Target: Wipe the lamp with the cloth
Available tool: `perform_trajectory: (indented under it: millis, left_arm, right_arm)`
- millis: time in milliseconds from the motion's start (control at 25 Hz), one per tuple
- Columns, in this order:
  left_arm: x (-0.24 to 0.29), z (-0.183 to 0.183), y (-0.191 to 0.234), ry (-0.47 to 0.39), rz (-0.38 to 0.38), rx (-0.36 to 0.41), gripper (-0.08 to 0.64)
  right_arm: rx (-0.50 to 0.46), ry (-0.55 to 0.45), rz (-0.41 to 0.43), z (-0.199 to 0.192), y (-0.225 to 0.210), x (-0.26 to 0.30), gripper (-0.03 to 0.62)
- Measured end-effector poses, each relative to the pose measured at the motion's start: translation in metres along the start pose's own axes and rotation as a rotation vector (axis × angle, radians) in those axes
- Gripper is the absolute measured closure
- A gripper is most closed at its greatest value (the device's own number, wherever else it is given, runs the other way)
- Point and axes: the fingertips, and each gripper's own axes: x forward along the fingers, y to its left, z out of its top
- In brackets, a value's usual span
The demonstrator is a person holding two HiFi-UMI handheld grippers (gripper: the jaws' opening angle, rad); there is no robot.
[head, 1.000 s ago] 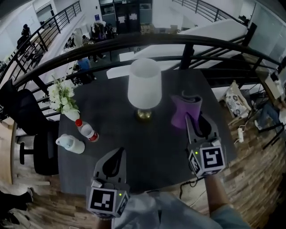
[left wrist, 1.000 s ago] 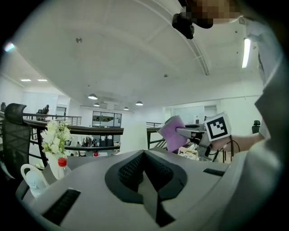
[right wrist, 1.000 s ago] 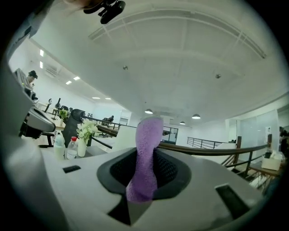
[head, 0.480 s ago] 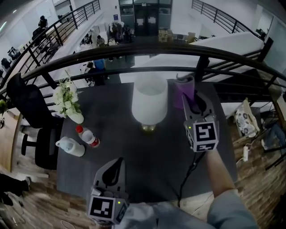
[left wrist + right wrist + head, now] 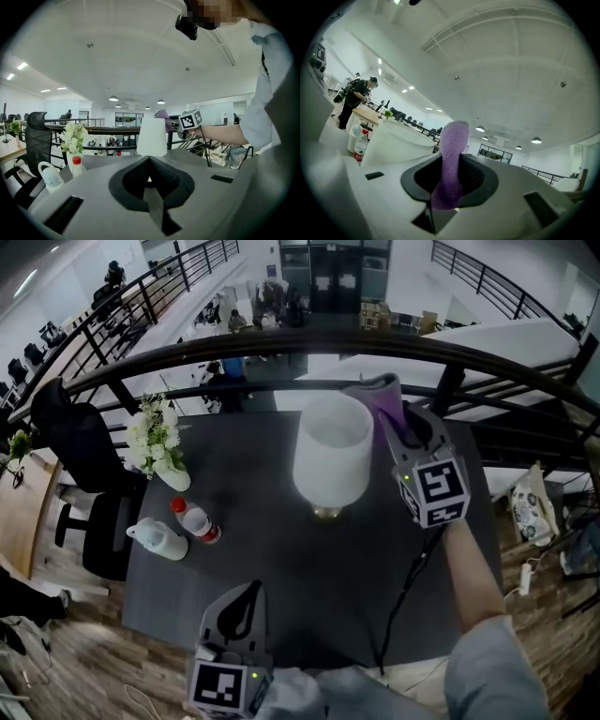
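Cloth [image 5: 451, 161] pinched between right gripper [image 5: 405, 427] jaws, beside lamp [image 5: 331, 454] shade

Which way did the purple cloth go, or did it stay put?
Yes, it moved. The right gripper carried the cloth from beside the lamp base, on its right, up to the shade's top rim.
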Motion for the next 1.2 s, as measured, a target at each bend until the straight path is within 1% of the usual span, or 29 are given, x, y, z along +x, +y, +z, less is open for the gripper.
perform_trajectory:
  millis: [80,160,240,360,520,640,880,1120,1200]
  left_arm:
    - [-0.001,-0.003,0.003,0.010,0.010,-0.005,0.551]
    - [-0.001,-0.004,0.005,0.015,0.017,-0.001,0.551]
    - [-0.002,-0.004,0.007,0.017,0.022,0.009,0.551]
    - [-0.002,-0.005,0.007,0.030,0.012,0.019,0.551]
    - [0.000,-0.005,0.013,0.026,0.000,0.018,0.551]
    - [0.001,-0.005,0.018,0.024,-0.012,0.019,0.551]
    - [0.002,-0.001,0.026,0.017,-0.050,0.033,0.551]
    - [0.003,-0.001,0.032,0.010,-0.093,0.037,0.551]
    - [0.002,0.000,0.035,0.006,-0.104,0.034,0.551]
  right_arm:
    - [-0.034,0.020,0.006,-0.005,0.005,0.002,0.495]
    - [-0.045,0.043,0.010,-0.014,0.010,0.001,0.495]
    - [-0.023,0.066,0.005,-0.022,0.013,-0.003,0.495]
    - [0.023,0.116,-0.044,-0.039,0.010,-0.015,0.495]
    - [0.070,0.134,-0.091,-0.049,0.011,-0.029,0.495]
    - [0.091,0.139,-0.121,-0.049,0.017,-0.040,0.495]
    - [0.143,0.147,-0.211,-0.039,0.029,-0.064,0.495]
    - [0.149,0.131,-0.244,-0.021,0.057,-0.080,0.495]
    - [0.142,0.126,-0.241,-0.014,0.069,-0.082,0.495]
